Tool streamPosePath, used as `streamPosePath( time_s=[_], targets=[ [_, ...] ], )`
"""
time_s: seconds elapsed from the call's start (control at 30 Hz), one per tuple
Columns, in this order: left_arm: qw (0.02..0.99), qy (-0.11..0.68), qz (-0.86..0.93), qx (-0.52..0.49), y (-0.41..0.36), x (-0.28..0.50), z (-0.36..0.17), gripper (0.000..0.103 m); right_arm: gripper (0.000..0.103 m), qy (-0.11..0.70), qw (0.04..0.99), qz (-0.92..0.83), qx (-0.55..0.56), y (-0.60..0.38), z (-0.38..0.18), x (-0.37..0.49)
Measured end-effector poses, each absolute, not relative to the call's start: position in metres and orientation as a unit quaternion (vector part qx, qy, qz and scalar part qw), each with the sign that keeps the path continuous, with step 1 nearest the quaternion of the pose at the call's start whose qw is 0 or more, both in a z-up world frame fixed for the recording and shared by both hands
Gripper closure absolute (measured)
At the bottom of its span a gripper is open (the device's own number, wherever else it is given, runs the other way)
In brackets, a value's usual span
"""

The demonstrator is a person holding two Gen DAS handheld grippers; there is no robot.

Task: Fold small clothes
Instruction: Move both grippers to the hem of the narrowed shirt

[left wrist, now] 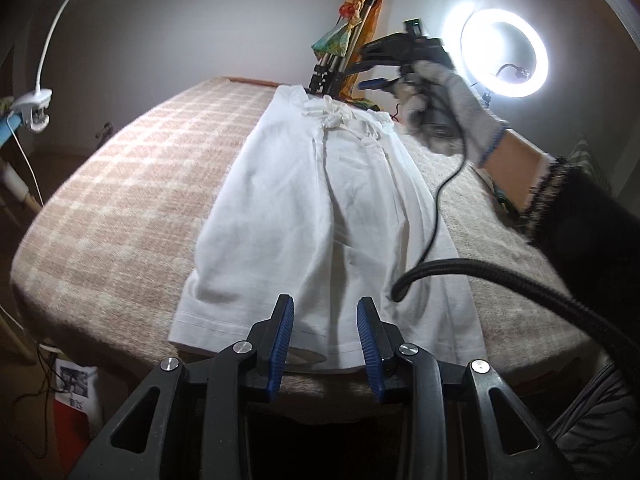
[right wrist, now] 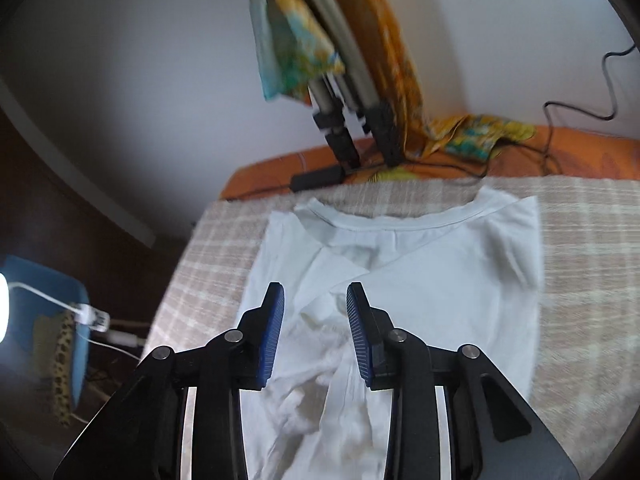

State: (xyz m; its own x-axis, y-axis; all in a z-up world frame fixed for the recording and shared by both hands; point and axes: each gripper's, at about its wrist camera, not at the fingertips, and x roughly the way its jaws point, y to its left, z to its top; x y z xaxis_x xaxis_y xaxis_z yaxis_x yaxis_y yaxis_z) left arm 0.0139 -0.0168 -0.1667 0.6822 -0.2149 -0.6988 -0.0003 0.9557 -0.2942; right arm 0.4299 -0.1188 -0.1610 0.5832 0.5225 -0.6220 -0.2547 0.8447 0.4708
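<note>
I see the white shirt (left wrist: 320, 216) lying on the checked blanket (left wrist: 132, 184), both sides already folded in. My left gripper (left wrist: 325, 322) and right gripper (right wrist: 315, 308) are wide open, holding nothing. The lengthwise fold remains, I think.

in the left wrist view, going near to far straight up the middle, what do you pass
left gripper, jaws open → hem of the white t-shirt → its long folded body → bunched collar end → tripod legs with colourful cloth draped on them → wall
</note>
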Motion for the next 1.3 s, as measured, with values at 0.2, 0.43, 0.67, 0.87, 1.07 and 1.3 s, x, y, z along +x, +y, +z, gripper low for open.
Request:
streamPosePath(
  time_s=[0.2, 0.43, 0.67, 0.87, 1.07, 1.3],
  targets=[
    [0.923, 0.372, -0.052, -0.079, -0.008, -0.002, -0.161, 0.069, 0.072, 0.351, 0.899, 0.216, 0.149, -0.168, -0.095, 0.344],
    [0.932, 0.358, -0.033, -0.036, 0.014, -0.013, -0.148, 0.068, 0.072, 0.352, 0.904, 0.194, 0.142, -0.212, -0.075, 0.224],
    [0.913, 0.401, -0.07, -0.043, 0.042, 0.003, -0.145, 0.049, 0.072, 0.44, 0.863, 0.21, 0.131, -0.203, -0.157, 0.115],
    [0.877, 0.456, -0.076, -0.13, 0.065, 0.028, -0.172, 0.049, 0.072, 0.505, 0.819, 0.229, 0.147, -0.176, -0.235, 0.086],
    [0.862, 0.474, -0.087, -0.157, 0.065, 0.036, -0.183, 0.049, 0.063, 0.493, 0.813, 0.255, 0.177, -0.172, -0.249, 0.075],
    [0.863, 0.477, -0.081, -0.147, 0.064, 0.038, -0.187, 0.071, 0.078, 0.487, 0.822, 0.263, 0.138, -0.152, -0.247, 0.071]
  ],
)
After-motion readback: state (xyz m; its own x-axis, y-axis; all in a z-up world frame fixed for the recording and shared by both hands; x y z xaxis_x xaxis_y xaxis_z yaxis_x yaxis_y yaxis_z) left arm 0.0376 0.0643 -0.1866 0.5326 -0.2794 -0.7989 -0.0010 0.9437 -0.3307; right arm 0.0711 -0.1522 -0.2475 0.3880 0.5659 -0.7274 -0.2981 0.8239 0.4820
